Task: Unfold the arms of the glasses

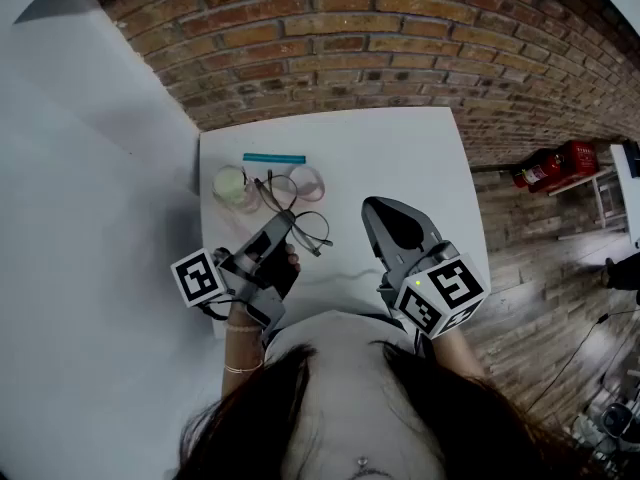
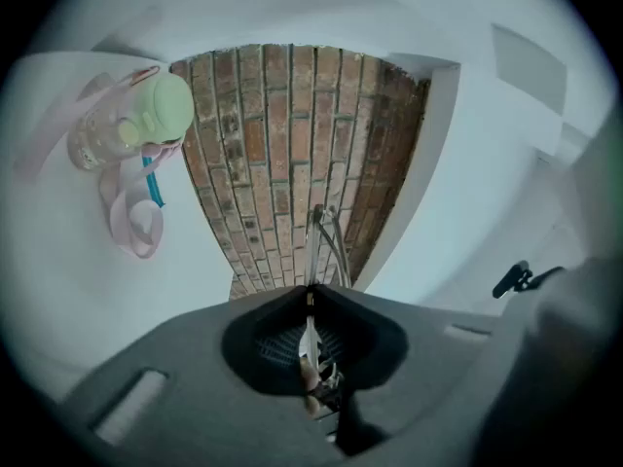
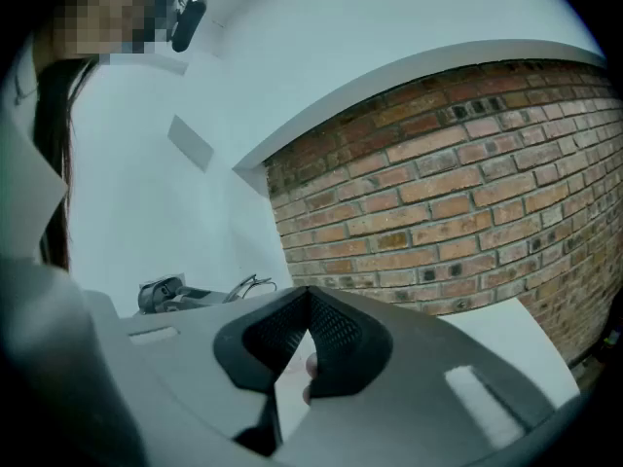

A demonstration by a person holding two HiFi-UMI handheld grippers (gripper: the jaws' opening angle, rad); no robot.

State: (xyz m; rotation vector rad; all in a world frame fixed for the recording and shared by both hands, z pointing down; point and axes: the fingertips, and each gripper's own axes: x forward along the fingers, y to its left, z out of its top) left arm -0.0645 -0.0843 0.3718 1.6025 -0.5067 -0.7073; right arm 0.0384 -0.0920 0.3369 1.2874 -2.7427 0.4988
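Note:
The thin wire-framed glasses (image 1: 303, 224) hang just above the white table (image 1: 400, 158), left of centre. My left gripper (image 1: 284, 220) is shut on them. In the left gripper view the jaws pinch a thin metal part of the glasses (image 2: 313, 246), which sticks out ahead toward the brick wall. My right gripper (image 1: 374, 209) is to the right of the glasses and apart from them. Its jaws meet at the tip, with nothing between them. In the right gripper view the glasses (image 3: 249, 284) show small at the left.
At the table's far left stand a clear cup with a pale green lid (image 1: 232, 185), a pink ring strap (image 1: 308, 181) and a teal stick (image 1: 273, 158). A brick wall lies beyond the table. A red extinguisher (image 1: 555, 163) lies on the floor at right.

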